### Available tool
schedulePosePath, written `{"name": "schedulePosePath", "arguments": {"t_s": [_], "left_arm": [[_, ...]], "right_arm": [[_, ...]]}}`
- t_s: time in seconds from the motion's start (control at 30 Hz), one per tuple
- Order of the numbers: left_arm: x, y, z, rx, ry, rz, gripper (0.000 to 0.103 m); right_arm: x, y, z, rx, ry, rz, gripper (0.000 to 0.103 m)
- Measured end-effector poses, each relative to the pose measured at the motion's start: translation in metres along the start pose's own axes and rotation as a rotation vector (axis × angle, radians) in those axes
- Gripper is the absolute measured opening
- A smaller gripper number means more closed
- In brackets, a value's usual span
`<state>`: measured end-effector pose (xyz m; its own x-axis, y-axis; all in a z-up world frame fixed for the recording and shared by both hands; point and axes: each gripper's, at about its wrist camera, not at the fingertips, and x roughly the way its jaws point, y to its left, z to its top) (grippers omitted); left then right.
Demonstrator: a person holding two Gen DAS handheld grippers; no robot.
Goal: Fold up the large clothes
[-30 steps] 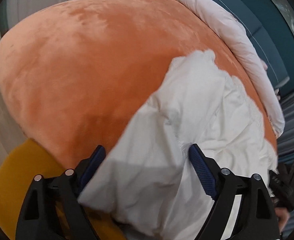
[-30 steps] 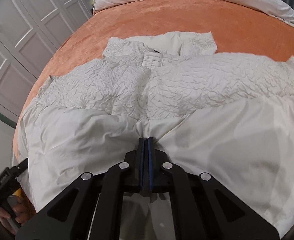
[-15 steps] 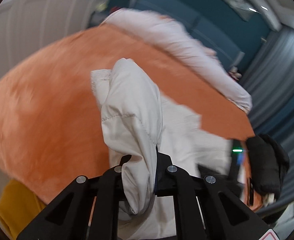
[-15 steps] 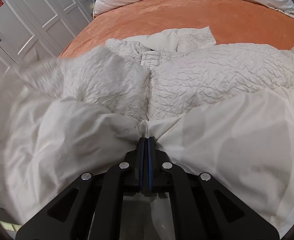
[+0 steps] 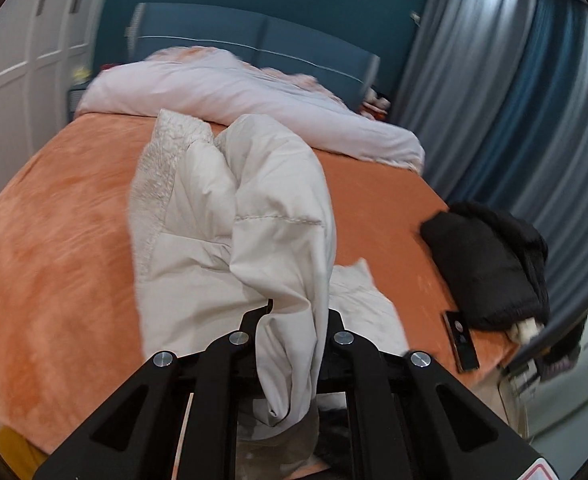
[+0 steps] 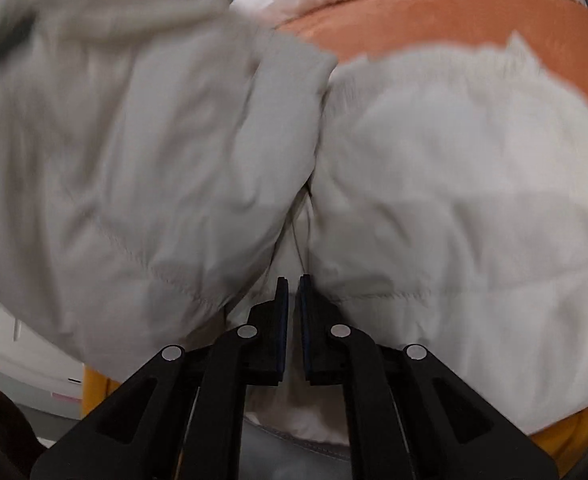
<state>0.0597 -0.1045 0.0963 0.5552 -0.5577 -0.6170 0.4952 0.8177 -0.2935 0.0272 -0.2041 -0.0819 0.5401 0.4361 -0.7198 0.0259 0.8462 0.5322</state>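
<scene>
Since one second ago, left gripper (image 5: 294, 316) is going from wide open over the hem to clamped on a bunch of fabric, and is lifting it high above the bed; right gripper (image 6: 292, 292) is easing from fully pinched to a narrow gap.

White padded jacket (image 5: 221, 216) is lying on the orange bedspread (image 5: 45, 248), its left side being carried up and across toward the centre line. In the right wrist view the raised panel (image 6: 113, 140) is blurring with motion while the other half (image 6: 454, 200) is lying flat on the bed. Left jaws are grasping a thick roll of the jacket's shell. Right jaws are showing a slim opening with cloth behind them; whether they are gripping anything, I cannot tell.

Handling judgement: garment is reading as light, puffy and very soft, drooping around the left fingers instead of holding shape. Shell fabric is looking smooth, likely slippery, so a pinch on a single layer is risking slip-out. Better hold: bunched hem or a quilted seam, where the stitching gives the pads something to bite. Air-filled padding is likely springing back, so folds are needing pressing down.

Also in view: a black garment (image 5: 490, 264) and a dark flat device (image 5: 460, 340) lying near the bed's right edge, well apart from the jacket.
</scene>
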Motion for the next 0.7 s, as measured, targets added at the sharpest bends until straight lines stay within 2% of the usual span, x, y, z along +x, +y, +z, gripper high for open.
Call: {"name": "schedulePosePath", "arguments": {"t_s": [0.07, 0.13, 0.23, 0.33, 0.47, 0.6, 0.7], "left_arm": [[0.008, -0.017, -0.003, 0.018, 0.014, -0.009, 0.006], [0.010, -0.021, -0.003, 0.006, 0.018, -0.006, 0.006], [-0.010, 0.002, -0.003, -0.063, -0.026, 0.019, 0.006], [-0.043, 0.048, -0.006, -0.144, -0.079, 0.106, 0.006], [-0.068, 0.122, -0.022, -0.301, -0.074, 0.187, 0.005], [-0.075, 0.188, -0.053, -0.477, -0.050, 0.199, 0.005], [-0.078, 0.212, -0.070, -0.528, -0.043, 0.204, 0.004]], "right_arm": [[0.014, -0.003, -0.003, 0.024, 0.007, 0.040, 0.000], [0.019, 0.003, 0.001, -0.003, 0.016, 0.025, 0.000], [0.009, 0.012, 0.013, -0.028, -0.002, 0.034, 0.002], [-0.003, 0.012, 0.033, -0.010, -0.051, 0.071, 0.002], [0.009, 0.029, 0.063, -0.047, -0.072, 0.054, 0.002], [0.052, 0.054, 0.077, -0.116, 0.000, 0.041, 0.002], [0.095, 0.079, 0.072, -0.195, 0.068, -0.022, 0.000]]}}
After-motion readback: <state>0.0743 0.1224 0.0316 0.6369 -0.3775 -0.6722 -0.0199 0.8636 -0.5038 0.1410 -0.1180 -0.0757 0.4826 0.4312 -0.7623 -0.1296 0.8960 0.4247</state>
